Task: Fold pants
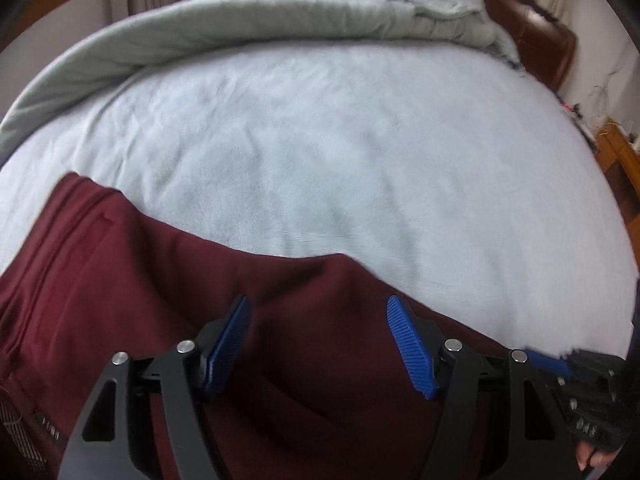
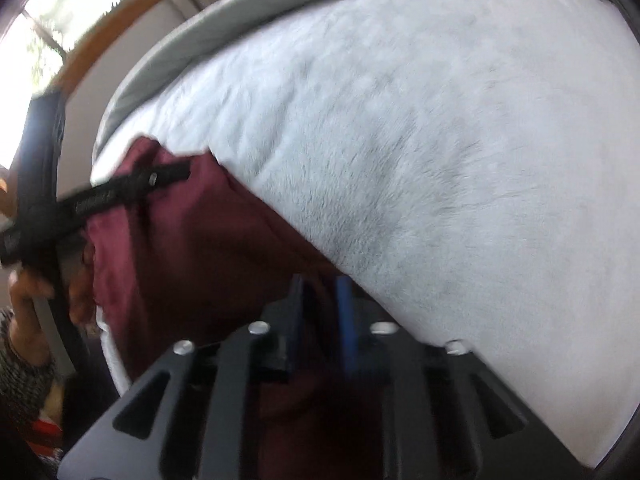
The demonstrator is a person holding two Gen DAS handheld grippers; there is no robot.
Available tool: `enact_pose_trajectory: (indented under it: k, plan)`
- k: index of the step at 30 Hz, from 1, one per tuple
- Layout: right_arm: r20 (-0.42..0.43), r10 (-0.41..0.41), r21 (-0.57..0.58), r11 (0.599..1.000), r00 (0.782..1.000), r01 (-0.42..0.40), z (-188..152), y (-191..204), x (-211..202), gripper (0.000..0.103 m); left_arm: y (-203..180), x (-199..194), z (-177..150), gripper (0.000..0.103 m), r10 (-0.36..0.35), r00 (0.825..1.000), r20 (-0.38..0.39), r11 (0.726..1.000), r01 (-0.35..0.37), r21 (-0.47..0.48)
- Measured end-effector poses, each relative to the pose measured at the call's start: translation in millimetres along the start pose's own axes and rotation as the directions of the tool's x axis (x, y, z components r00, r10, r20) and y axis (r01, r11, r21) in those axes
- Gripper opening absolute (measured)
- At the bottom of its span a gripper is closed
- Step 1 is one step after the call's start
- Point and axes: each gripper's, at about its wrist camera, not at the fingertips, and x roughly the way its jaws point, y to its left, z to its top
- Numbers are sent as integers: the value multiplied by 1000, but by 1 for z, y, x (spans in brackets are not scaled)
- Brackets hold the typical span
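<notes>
Dark maroon pants lie along the near edge of a pale blue bed cover. My left gripper is open, its blue pads spread wide over the maroon cloth. In the right wrist view my right gripper is shut on a fold of the pants, with cloth between the nearly closed blue pads. The left gripper's black frame and the hand holding it show at the left of the right wrist view. The right gripper's body shows at the lower right of the left wrist view.
A rumpled grey duvet is bunched at the far end of the bed by a brown headboard. A wooden nightstand stands at the right. A window is at the left.
</notes>
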Motion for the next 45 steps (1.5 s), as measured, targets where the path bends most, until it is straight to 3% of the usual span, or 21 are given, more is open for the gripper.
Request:
enact_pose_trajectory:
  k: [2, 5, 8, 13, 17, 20, 21, 23, 26, 30, 34, 37, 40, 45]
  plan:
    - [21, 17, 11, 1000, 1000, -17, -7, -2, -19, 34, -15, -19, -12, 71, -71, 997, 9, 997, 71, 29]
    - [34, -31, 29, 999, 999, 30, -32, -12, -54, 34, -45, -33, -37, 71, -186, 982, -44, 976, 190, 109]
    - [21, -85, 62, 995, 996, 83, -66, -22, -78, 34, -70, -34, -57, 71, -227, 971, -77, 955, 238, 177]
    - [-23, -121, 86, 989, 992, 122, -105, -33, -76, 32, -77, -1, -57, 71, -170, 979, -116, 963, 190, 193]
    - [-8, -139, 156, 978, 990, 138, -101, -57, -68, 11, -79, 21, -41, 74, -127, 984, -125, 966, 151, 208]
    - [-7, -90, 220, 971, 996, 90, -100, -71, -70, 10, -82, 22, -37, 75, -109, 984, -140, 973, 135, 186]
    - [1, -78, 224, 972, 997, 75, -102, -71, -76, 13, -82, 19, -36, 75, -106, 985, -138, 974, 130, 183]
    - [47, -82, 239, 969, 995, 69, -114, -70, -103, 41, -86, 4, -39, 74, -100, 988, -115, 977, 120, 174]
    - [106, -107, 291, 954, 989, 72, -143, -80, -148, 51, -103, -15, -56, 74, -137, 984, -111, 964, 158, 212]
    - [99, -144, 487, 870, 985, 78, -215, -120, -202, 54, -142, -32, -87, 75, -230, 961, -157, 935, 263, 240]
    - [79, -175, 612, 786, 981, 90, -273, -148, -233, 55, -193, -36, -111, 76, -304, 938, -164, 898, 340, 280]
    - [143, -148, 697, 717, 979, 6, -304, -172, -247, 61, -217, -27, -122, 84, -303, 938, -170, 890, 342, 301]
    - [221, -100, 752, 651, 970, -104, -323, -196, -241, 64, -233, -9, -131, 89, -236, 954, -184, 893, 288, 347]
    - [334, -82, 758, 616, 939, -216, -326, -213, -229, 64, -235, -6, -128, 93, -242, 950, -195, 889, 298, 349]
